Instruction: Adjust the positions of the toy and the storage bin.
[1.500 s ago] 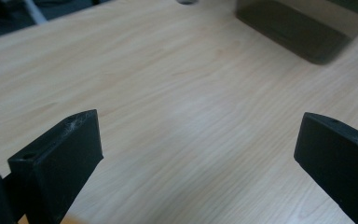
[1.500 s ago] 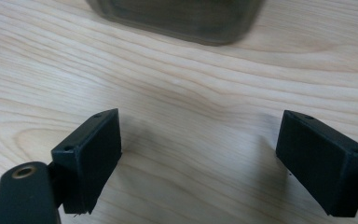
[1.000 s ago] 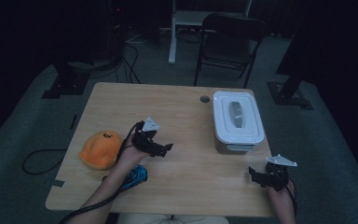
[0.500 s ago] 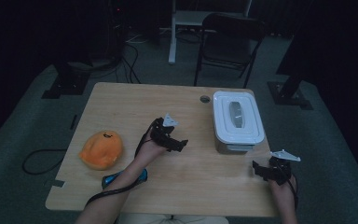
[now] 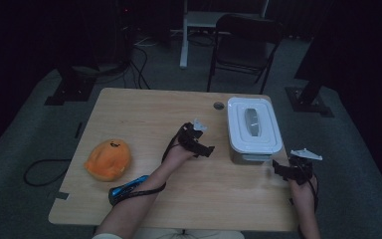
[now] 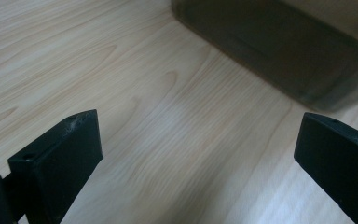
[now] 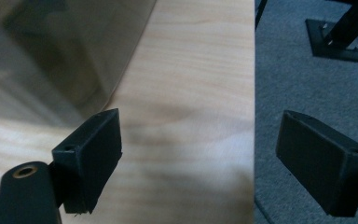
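Observation:
A lidded white plastic box (image 5: pixel 253 128) stands on the right half of the wooden table (image 5: pixel 144 114). My left gripper (image 5: pixel 205 149) hovers just left of the box, open, with bare wood between its jaws; the left gripper view shows the box's clear wall (image 6: pixel 284 51) ahead. My right gripper (image 5: pixel 277 168) sits near the table's right edge, below the box's near corner, also open and holding nothing. In the right gripper view the box wall (image 7: pixel 51 60) is at the left and the table edge runs between the jaws.
An orange plush toy (image 5: pixel 108 158) lies at the table's left. A blue object (image 5: pixel 128 188) rests near the front edge by the left forearm. A small dark disc (image 5: pixel 219 105) sits beside the box's far corner. A folding chair (image 5: pixel 243 45) stands behind the table.
My left gripper has travelled rightward from near the plush toy to beside the box. The right gripper has barely shifted.

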Demonstrator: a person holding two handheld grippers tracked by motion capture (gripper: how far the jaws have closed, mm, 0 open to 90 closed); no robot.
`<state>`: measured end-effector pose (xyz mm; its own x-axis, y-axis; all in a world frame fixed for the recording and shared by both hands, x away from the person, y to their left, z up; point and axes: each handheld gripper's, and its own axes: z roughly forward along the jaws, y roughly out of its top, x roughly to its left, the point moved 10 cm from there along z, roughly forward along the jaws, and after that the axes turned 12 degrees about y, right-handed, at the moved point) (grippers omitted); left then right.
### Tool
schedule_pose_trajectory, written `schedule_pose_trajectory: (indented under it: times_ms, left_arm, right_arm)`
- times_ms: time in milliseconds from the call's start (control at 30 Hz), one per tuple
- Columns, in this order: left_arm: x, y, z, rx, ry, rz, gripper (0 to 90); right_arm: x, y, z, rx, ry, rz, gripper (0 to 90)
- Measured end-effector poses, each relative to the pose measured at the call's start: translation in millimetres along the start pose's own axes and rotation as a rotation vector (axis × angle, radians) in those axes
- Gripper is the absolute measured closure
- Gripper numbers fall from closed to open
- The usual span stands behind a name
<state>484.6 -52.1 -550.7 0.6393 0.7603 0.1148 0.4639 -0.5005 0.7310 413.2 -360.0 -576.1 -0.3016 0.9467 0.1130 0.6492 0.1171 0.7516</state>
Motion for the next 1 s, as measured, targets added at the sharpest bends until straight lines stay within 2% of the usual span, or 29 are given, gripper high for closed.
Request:
schedule_pose_trajectory:
  times_ms: [67, 100, 233, 333, 433, 700, 733, 833, 967, 1000]
  left_arm:
    - [-5.9, 4.2, 8.0, 0.005, -0.008, 0.003, 1.5]
    - [-11.3, 8.3, 15.9, 0.009, -0.014, 0.004, 1.5]
    - [-20.3, 14.4, 29.6, 0.016, -0.026, -0.007, 1.5]
    - [-22.9, 19.4, 38.2, 0.029, -0.022, 0.013, 1.5]
    - [-21.2, 27.1, 43.7, 0.023, -0.020, -0.008, 1.5]
    - [-21.1, 38.1, 50.4, 0.026, -0.020, 0.001, 1.5]
    - [-19.9, 39.7, 52.2, 0.029, -0.006, -0.002, 1.5]
    - [-19.4, 40.5, 52.8, 0.032, -0.003, 0.003, 1.5]
    - [-19.8, 40.9, 51.6, 0.033, -0.005, 0.003, 1.5]
    - [-19.9, 41.0, 50.2, 0.038, -0.002, 0.007, 1.5]
  right_arm:
    - [-1.6, 2.2, 1.7, 0.001, -0.002, -0.002, 14.0]
    - [-4.8, 8.3, 4.9, -0.013, -0.004, 0.002, 14.0]
    - [-12.4, 20.6, 10.5, -0.037, -0.015, 0.003, 14.0]
    - [-19.0, 28.6, 16.2, -0.043, -0.017, 0.009, 14.1]
    - [-24.4, 34.8, 22.6, -0.039, -0.016, 0.021, 14.1]
    - [-28.0, 46.0, 39.2, -0.025, -0.005, 0.025, 14.1]
    - [-27.4, 47.1, 40.6, -0.026, -0.003, 0.025, 14.2]
    - [-26.6, 49.2, 42.0, -0.030, -0.003, 0.025, 16.9]
    - [-25.4, 51.1, 43.2, -0.039, 0.020, 0.026, 17.6]
    - [-23.2, 51.5, 43.8, -0.039, 0.039, 0.019, 20.1]
